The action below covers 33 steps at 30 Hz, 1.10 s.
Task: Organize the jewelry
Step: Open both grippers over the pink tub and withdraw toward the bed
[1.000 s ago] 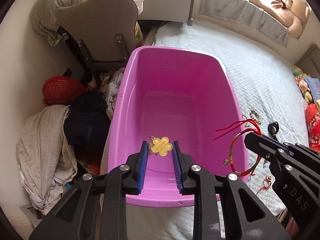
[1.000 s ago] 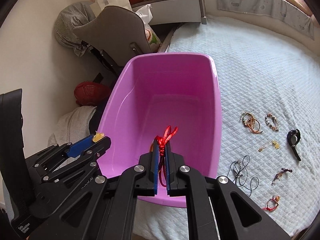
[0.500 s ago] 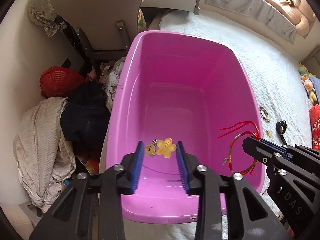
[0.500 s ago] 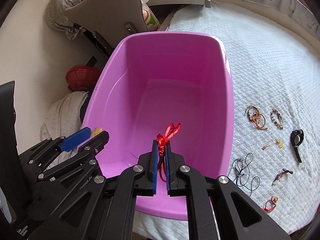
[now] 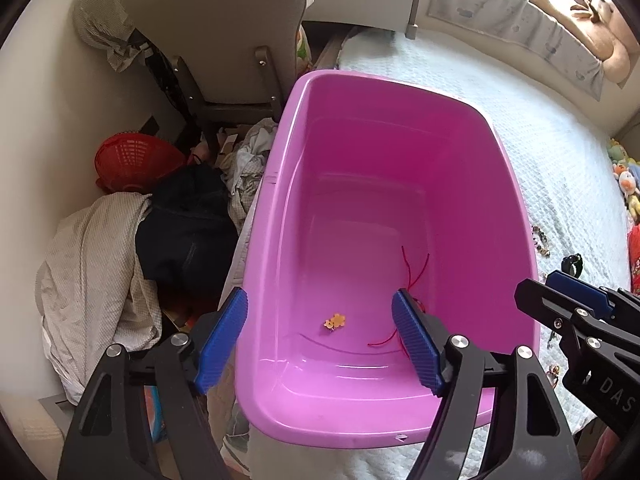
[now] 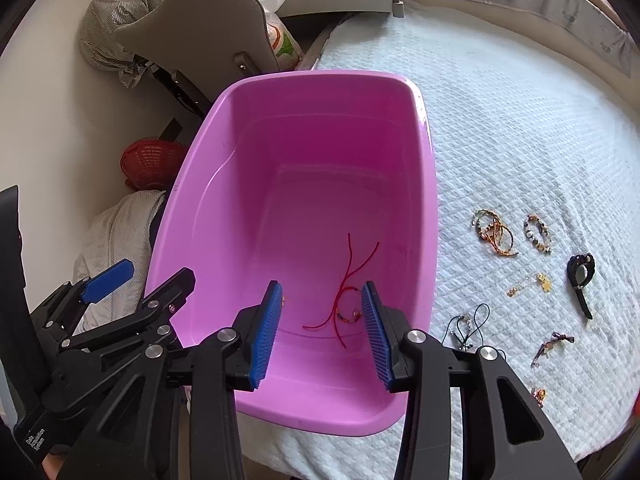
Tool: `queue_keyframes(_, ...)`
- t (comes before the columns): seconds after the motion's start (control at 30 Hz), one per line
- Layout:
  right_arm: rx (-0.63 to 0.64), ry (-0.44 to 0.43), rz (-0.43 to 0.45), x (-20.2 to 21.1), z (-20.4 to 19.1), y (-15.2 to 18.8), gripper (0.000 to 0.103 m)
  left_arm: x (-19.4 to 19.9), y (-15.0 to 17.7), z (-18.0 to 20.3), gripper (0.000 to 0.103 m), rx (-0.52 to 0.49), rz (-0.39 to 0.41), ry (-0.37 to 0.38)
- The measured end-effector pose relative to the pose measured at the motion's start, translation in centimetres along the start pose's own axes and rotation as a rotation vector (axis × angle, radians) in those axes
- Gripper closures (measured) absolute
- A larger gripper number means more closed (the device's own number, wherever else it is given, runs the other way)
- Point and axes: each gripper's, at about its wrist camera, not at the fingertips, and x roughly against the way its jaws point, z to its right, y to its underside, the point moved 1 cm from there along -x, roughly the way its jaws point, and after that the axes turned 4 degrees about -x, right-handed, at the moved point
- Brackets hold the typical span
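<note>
A pink plastic bin (image 5: 516, 200) (image 6: 428, 184) stands on the bed's edge. On its floor lie a small yellow flower charm (image 5: 335, 321) and a red string bracelet (image 6: 348, 300) (image 5: 414, 276). My left gripper (image 5: 320, 340) (image 6: 144, 280) hovers over the bin's near left side, its jaws opening wide with nothing held. My right gripper (image 6: 320, 332) (image 5: 540, 284) hangs above the near end of the bin, its jaws opening too, and the red bracelet lies loose far below them. In the left wrist view the bracelet is partly hidden behind a blue pad (image 5: 416, 344).
Several pieces lie on the white quilt right of the bin: beaded bracelets (image 6: 494, 232), a black watch (image 6: 580, 280), a gold charm (image 6: 528, 284), black cords (image 6: 468, 328). Left of the bed are a grey chair (image 5: 216, 28), a red basket (image 5: 136, 160) and heaped clothes (image 5: 100, 280).
Both grippers opened over the bin. The yellow charm dropped from the left gripper and the red bracelet from the right; both now lie on the bin floor.
</note>
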Motion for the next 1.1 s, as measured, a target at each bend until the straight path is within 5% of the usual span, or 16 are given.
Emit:
queue_keyframes(0.73, -0.067, -0.028, 0.007, 4.0, 2.2, 4.1, 0.056, 3.5, 2.4, 1.6, 0.027, -0.032, 0.003, -0.009)
queue_keyframes(1.1, -0.115, -0.030, 0.032, 7.7, 6.8, 9.8, 0.052, 7.0, 5.2, 4.8, 0.023, -0.086, 0.040, 0.007)
